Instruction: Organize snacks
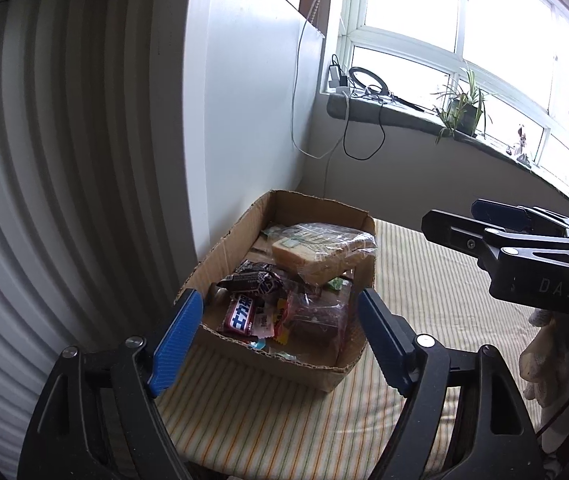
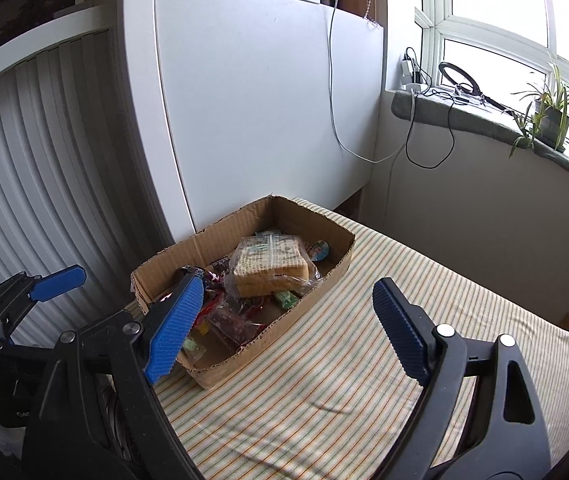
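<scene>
Cardboard box of wrapped snacks on striped cloth beside white cabinet, bagged bread lying on top, left gripper and right gripper both spread wide with nothing between the pads, hovering near the box

We saw a cardboard box of raw, matt brown board with ragged torn edges. The bread slices sat in thin, glossy clear plastic wrap, and the chocolate bar wore shiny foil-like wrapper. The desk was covered in soft striped woven cloth. The left hand-held gripper had ribbed blue rubbery pads on matt black plastic arms with small bright metal rivets.
</scene>
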### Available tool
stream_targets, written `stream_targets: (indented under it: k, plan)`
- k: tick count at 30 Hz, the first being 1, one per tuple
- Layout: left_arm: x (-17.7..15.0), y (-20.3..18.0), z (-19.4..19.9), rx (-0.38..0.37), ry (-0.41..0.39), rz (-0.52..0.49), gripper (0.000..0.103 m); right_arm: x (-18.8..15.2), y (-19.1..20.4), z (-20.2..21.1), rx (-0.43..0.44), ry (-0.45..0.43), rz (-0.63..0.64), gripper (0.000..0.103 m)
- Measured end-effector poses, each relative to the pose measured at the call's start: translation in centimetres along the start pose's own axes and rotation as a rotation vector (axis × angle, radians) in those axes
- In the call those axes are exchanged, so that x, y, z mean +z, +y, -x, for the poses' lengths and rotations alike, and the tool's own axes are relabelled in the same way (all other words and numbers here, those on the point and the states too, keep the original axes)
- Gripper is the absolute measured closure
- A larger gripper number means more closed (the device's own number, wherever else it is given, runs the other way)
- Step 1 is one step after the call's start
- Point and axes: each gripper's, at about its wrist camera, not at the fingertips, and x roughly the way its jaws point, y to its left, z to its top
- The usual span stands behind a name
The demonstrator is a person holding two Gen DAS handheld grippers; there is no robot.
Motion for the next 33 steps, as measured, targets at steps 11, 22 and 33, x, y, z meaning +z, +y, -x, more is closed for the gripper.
stream_targets:
  k: [11,22,33]
  plan:
    - [-1.1,-1.0,2.3,0.035,-0.005,0.025,0.022,-2.1,-0.9,3.3,-0.042,-0.046,-0.047,0.0]
    - [-1.5,-2.7,3.1,0.042,-0.009,0.012,0.022,-3.0,-1.5,4.5,-0.058,-0.048,-0.055,0.0]
    - [-1.6,-3.2,3.7,0.048,-0.019,0.012,0.022,-3.2,-1.3,5.3,-0.061,-0.056,-0.055,0.0]
